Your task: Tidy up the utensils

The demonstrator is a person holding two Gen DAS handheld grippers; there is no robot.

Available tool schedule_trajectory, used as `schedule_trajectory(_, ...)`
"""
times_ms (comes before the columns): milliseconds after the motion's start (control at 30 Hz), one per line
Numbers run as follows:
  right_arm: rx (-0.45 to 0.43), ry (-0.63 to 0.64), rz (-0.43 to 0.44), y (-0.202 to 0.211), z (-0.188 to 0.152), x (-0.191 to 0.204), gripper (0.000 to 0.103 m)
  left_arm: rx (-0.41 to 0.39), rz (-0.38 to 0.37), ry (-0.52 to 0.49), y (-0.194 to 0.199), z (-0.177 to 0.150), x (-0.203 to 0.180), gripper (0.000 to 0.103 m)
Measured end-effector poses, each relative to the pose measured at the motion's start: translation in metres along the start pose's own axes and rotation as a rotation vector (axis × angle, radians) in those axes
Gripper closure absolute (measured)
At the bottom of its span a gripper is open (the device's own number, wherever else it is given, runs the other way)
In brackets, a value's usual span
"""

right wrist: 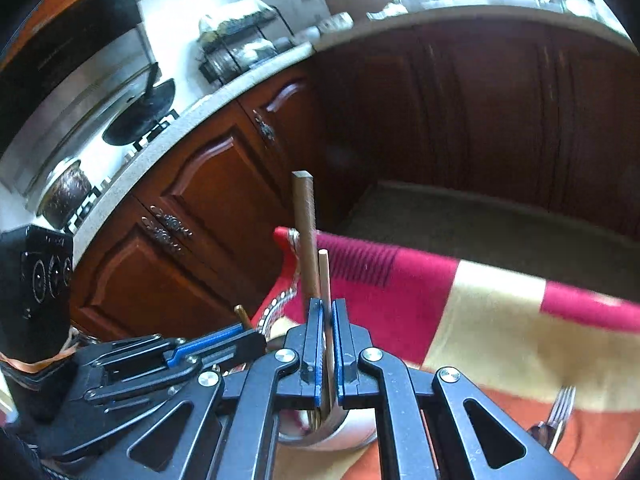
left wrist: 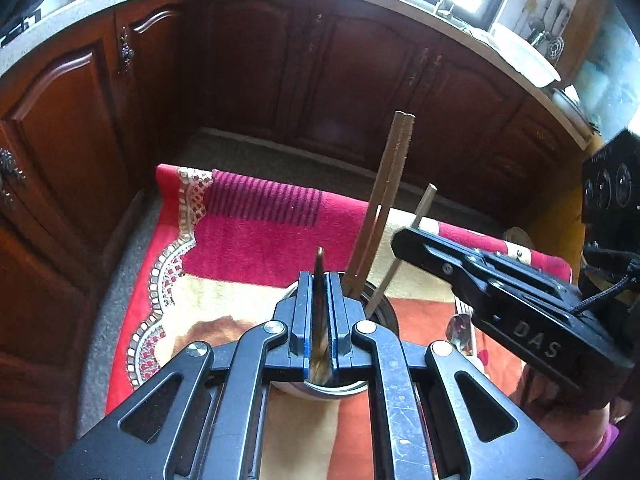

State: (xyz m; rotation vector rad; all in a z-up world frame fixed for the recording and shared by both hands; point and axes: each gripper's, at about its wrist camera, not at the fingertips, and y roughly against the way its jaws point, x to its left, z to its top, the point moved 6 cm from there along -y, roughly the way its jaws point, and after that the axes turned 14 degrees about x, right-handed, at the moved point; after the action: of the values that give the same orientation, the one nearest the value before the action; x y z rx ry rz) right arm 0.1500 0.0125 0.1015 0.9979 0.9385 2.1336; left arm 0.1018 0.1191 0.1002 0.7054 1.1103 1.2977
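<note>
Both grippers clamped on utensils above the metal cup (left wrist: 376, 312)

The left gripper (left wrist: 320, 300) pinches a flat metal utensil handle (left wrist: 319, 280); the right gripper (right wrist: 327, 320) pinches a pale chopstick (right wrist: 325, 280). Two brown chopsticks (left wrist: 384, 200) stand in the cup; a spoon (left wrist: 459, 330) lies just beside it.
</note>
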Motion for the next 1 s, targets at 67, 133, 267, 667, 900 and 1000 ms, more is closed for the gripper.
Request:
schedule_trajectory(67,-0.003,-0.015,0.016,0.003,-0.003,-0.004,0.097,0.0,-0.006,0.012,-0.001,0.001,0.002,0.098)
schedule_trajectory(133,-0.007,-0.011,0.017,0.005,-0.006,-0.003,0.096,0.003,-0.011,0.02,-0.002,0.0,0.003,0.097)
schedule_trajectory(267,-0.007,-0.014,0.009,0.009,-0.014,-0.006,0.089,0.003,-0.009,0.026,-0.001,-0.004,0.004,0.087)
schedule_trajectory(667,-0.026,-0.032,0.008,0.026,-0.026,-0.006,0.081,-0.043,0.017,0.022,0.018,-0.024,-0.002,0.062)
schedule_trajectory(900,-0.062,-0.02,-0.003,0.052,-0.042,-0.005,0.068,-0.051,0.022,0.009,0.024,-0.038,-0.01,0.062)
schedule_trajectory(1000,-0.071,-0.008,-0.016,0.062,-0.051,-0.005,0.068,-0.068,0.036,-0.004,0.03,-0.043,-0.016,0.062)
